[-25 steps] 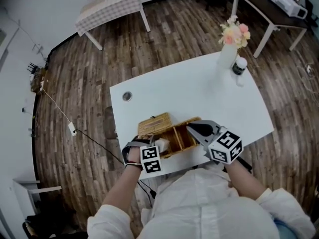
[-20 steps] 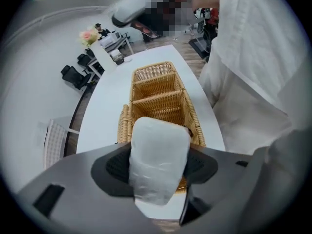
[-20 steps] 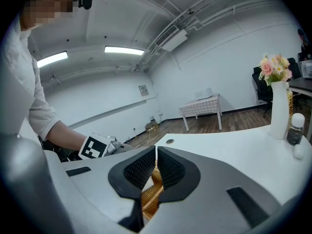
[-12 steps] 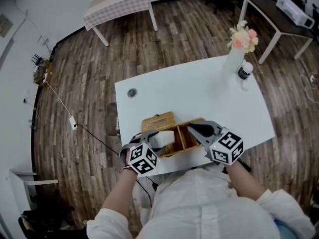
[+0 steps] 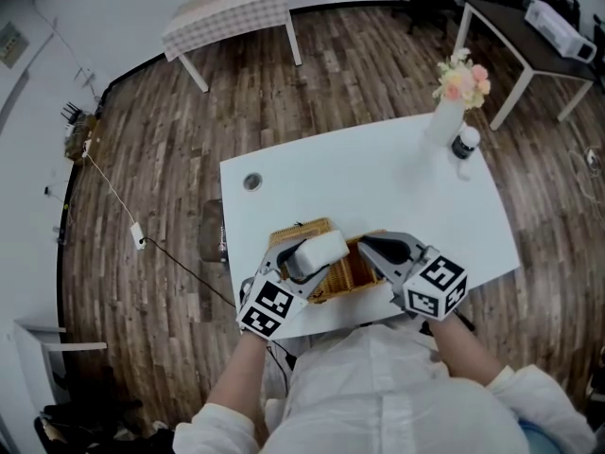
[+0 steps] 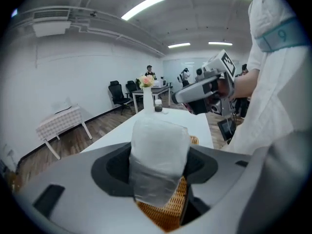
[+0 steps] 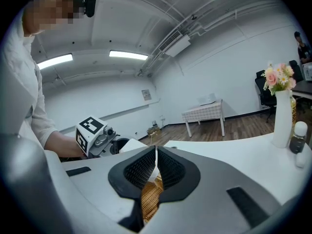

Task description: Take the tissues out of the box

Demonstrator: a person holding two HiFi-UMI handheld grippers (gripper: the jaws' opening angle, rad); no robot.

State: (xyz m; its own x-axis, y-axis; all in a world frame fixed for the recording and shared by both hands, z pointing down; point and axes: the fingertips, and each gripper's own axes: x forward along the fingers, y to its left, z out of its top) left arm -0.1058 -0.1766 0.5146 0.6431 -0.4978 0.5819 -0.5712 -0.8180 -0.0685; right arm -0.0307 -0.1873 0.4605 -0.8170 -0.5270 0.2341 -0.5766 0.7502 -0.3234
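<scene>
What moved: the left gripper [image 5: 304, 258] was down inside the wicker box [image 5: 352, 270] a second ago. Now it's up above the box and rolled over, and the tissue pack [image 6: 158, 150] has come up with it.
Left fingers: spread fairly wide, pads pressed on both sides of the white wrapped pack. Same gap as a second ago, so the grip hasn't changed.
Tissue pack: clear of the box, hanging over its left end between the left jaws. The left gripper view shows the wicker just below it.
Right fingers: the right gripper [image 7: 155, 165] has its pads closed to a thin slit with a pale sliver caught in it, right at the box's rim. Looks like it's pinching the box's right end.
Right gripper, change: basically none, same spot as before.
Wicker box: at the near edge of the white table [image 5: 378, 178], in the same place, its lid [image 5: 301, 229] lying open behind it.
Further out: a vase of flowers [image 5: 452, 102] and a small bottle [image 5: 464, 144] at the far right corner, well apart from the box.
</scene>
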